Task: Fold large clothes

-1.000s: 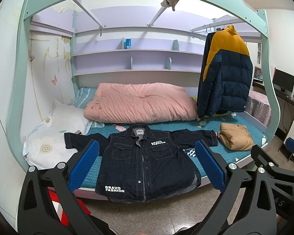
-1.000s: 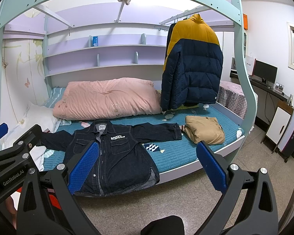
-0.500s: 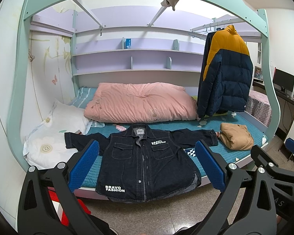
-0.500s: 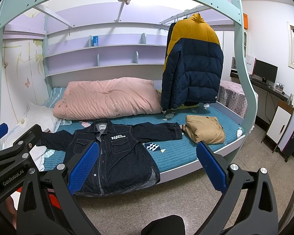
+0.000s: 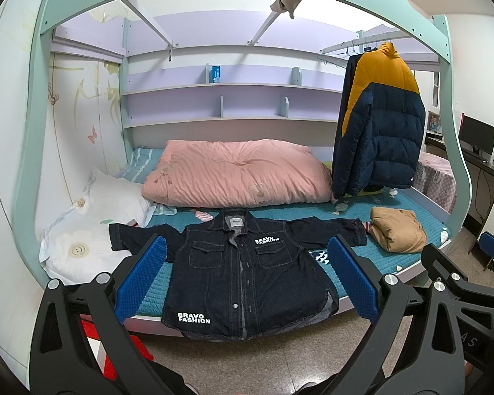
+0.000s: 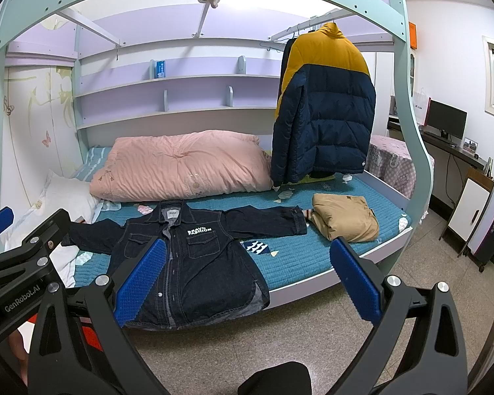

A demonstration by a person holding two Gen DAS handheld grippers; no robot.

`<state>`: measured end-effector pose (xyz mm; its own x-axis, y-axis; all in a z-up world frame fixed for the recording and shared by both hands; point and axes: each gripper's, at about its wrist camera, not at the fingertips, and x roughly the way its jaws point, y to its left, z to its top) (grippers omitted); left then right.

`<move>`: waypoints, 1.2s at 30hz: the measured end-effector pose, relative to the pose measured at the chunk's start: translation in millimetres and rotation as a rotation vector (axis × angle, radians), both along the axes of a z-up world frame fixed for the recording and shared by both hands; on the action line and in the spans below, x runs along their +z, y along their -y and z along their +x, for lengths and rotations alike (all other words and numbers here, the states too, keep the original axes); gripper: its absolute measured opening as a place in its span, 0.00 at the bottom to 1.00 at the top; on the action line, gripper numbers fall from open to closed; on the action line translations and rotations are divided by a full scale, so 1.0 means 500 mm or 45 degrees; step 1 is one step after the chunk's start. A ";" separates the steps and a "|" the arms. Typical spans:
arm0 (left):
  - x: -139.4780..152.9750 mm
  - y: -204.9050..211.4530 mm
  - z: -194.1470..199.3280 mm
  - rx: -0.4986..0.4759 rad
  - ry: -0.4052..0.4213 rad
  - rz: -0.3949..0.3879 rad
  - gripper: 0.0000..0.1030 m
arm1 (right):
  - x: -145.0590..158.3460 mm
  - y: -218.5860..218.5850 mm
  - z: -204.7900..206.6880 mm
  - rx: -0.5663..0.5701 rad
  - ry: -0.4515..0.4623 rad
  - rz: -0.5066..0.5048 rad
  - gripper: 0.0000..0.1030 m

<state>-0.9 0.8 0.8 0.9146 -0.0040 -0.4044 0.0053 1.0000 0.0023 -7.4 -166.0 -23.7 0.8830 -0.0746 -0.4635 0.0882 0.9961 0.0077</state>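
Denim jacket (image 5: 247,273) lay spread flat at the bed's (image 5: 408,273) front edge, hem hanging off it.
Both claws were wide apart and holding nothing: left gripper (image 5: 247,279) and right gripper (image 6: 247,283) hung over the floor, well short of the bed. Sleeves were stretched out sideways, right cuff just beside a tan bundle (image 5: 398,233) near the front right corner. Pink duvet (image 5: 237,172) sat along the back edge.

Jacket (image 5: 247,273) on bed (image 5: 372,217), quilt (image 5: 237,172) behind.
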 end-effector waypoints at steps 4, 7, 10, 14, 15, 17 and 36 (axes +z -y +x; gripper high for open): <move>0.000 0.000 0.000 0.001 0.000 0.001 0.96 | 0.000 0.000 0.001 -0.001 0.000 0.000 0.93; 0.000 0.000 0.000 0.000 -0.001 0.000 0.96 | 0.001 -0.001 0.001 0.000 0.001 -0.001 0.93; 0.000 0.000 0.000 0.001 0.000 0.001 0.96 | 0.001 -0.001 0.002 0.000 0.002 0.000 0.93; 0.002 0.000 0.001 0.002 0.002 0.003 0.96 | 0.000 -0.002 0.002 0.000 0.000 -0.001 0.93; 0.005 -0.003 0.004 0.004 0.001 0.003 0.96 | 0.001 -0.003 0.003 0.000 0.000 -0.002 0.93; 0.008 -0.008 0.004 0.003 0.001 0.001 0.96 | 0.000 -0.002 0.003 0.003 0.001 0.005 0.93; 0.008 -0.007 0.003 0.006 0.001 0.007 0.96 | -0.001 -0.007 0.008 0.000 -0.004 0.001 0.93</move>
<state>0.5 4.5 4.9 0.9149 0.0024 -0.4038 0.0009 1.0000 0.0079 -3.4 -162.4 -24.2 0.8814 -0.0745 -0.4665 0.0885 0.9960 0.0081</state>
